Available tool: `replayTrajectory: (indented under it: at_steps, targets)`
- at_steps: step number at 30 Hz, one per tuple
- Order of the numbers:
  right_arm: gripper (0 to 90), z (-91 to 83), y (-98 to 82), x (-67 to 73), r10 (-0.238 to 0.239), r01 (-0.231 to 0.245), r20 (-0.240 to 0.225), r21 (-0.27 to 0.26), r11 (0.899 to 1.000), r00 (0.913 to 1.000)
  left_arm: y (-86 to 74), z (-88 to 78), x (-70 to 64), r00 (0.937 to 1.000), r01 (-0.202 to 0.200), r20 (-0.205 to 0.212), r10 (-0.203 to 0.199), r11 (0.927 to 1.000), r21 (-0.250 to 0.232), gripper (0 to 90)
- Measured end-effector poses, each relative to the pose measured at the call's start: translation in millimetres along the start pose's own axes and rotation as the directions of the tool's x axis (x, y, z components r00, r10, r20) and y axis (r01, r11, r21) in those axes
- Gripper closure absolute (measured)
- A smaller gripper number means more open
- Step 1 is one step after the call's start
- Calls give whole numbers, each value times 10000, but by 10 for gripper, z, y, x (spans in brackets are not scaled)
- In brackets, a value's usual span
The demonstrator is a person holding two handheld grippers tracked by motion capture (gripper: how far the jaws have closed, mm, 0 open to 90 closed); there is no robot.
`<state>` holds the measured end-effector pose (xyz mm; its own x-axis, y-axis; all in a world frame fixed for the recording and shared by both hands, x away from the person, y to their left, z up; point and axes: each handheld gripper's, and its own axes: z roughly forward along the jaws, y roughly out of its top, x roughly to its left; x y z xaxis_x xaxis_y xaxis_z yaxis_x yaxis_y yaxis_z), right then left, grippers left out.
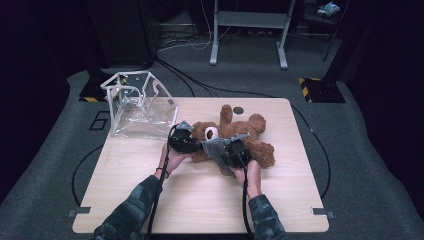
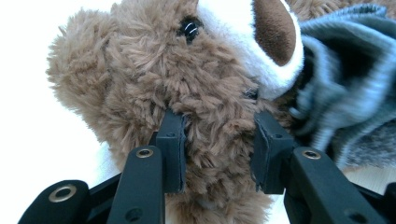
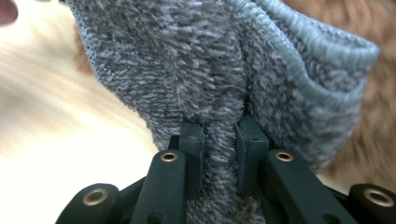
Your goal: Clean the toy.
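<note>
One brown teddy bear (image 1: pixel 250 137) lies on the tabletop (image 1: pixel 200 200), one clear plastic bag (image 1: pixel 140 102) beside it at the far left corner. Left gripper (image 2: pixel 217 149) clamps the bear's head fur; right gripper (image 3: pixel 219 154) pinches one grey knitted garment (image 3: pixel 210 70) tight against the bear.
</note>
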<state>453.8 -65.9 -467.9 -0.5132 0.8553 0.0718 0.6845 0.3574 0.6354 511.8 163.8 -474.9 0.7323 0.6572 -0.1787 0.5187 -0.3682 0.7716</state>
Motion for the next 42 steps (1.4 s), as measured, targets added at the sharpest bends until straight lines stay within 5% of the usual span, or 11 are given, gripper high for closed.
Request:
replayTrajectory:
  at_steps: [6,15,24,33,36,39,42]
  targets:
    - [755,-190,-141,-107,160,-161,32,17,9999,9999,14,-24,-2,10000,63,49,-62,9999,-130,531]
    - [747,-467,-263,-308,643,-619,245,-886,9941,9976,208,-139,-44,9997,-22,-261,12,9993,-384,323]
    - [736,-642,-308,-444,993,-932,422,-1285,9873,9942,541,-93,-103,9949,-821,-605,807,9964,-207,175]
    - [736,-663,-387,-538,1174,-1104,425,-1409,9838,9922,588,116,-74,9853,-1709,10,1709,9850,249,226]
    - [737,-660,-401,-560,1228,-1159,413,-1414,9831,9916,552,187,-92,9817,-1900,-37,1904,9807,467,227]
    - [737,-665,-399,-567,1319,-1250,394,-1436,9817,9905,538,257,-133,9672,-2489,-324,2518,9657,736,223]
    - [738,-675,-393,-591,1277,-1197,453,-1482,9817,9908,521,303,-142,9642,-2600,-352,2630,9629,718,303]
